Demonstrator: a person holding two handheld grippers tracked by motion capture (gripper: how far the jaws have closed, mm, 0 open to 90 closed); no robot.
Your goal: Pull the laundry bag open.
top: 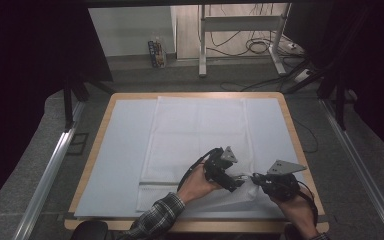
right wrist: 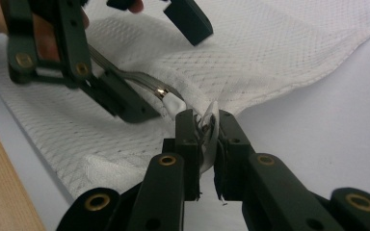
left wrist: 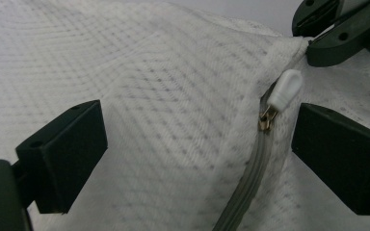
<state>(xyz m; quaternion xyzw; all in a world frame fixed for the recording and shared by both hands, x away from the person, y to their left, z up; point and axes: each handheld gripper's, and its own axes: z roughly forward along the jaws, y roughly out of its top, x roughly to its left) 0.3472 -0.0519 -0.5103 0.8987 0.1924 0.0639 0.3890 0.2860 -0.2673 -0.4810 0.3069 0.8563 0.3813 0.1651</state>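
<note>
White mesh bag [top: 195, 140] spread flat on a pale sheet [top: 115, 160] over a wooden surface [top: 100, 120], near edge toward the person, near right corner lifted off the sheet. Grey zip [left wrist: 250, 178] running along that near edge up to the raised corner, with a white pull tab [left wrist: 285, 89] and a small brass slider [left wrist: 267, 119] below it.

Right gripper [right wrist: 206, 126] at the bag's near right corner, jaws pressed together on a fold of the mesh hem, fabric bunched and squeezed between them, corner held up clear of the sheet. Same gripper in the high view [top: 256, 178], held in a hand [top: 297, 210] at the surface's near right.

Left gripper [left wrist: 197, 144] just beside it, jaws spread wide, nothing clamped. Pull tab lying between the two jaws, much closer to the one on the right of the left gripper view, touching neither as far as can be told. In the right gripper view, the left gripper [right wrist: 149, 62] poised above the zip end, one jaw low beside the tab [right wrist: 173, 105], the other raised over the mesh. In the high view, left gripper [top: 240, 184] held by a hand [top: 197, 184] with a checked sleeve [top: 155, 217], tips nearly meeting the right gripper.

Floor beyond the surface: metal table legs [top: 202, 45], loose cables [top: 255, 47], a small carton [top: 156, 54].
</note>
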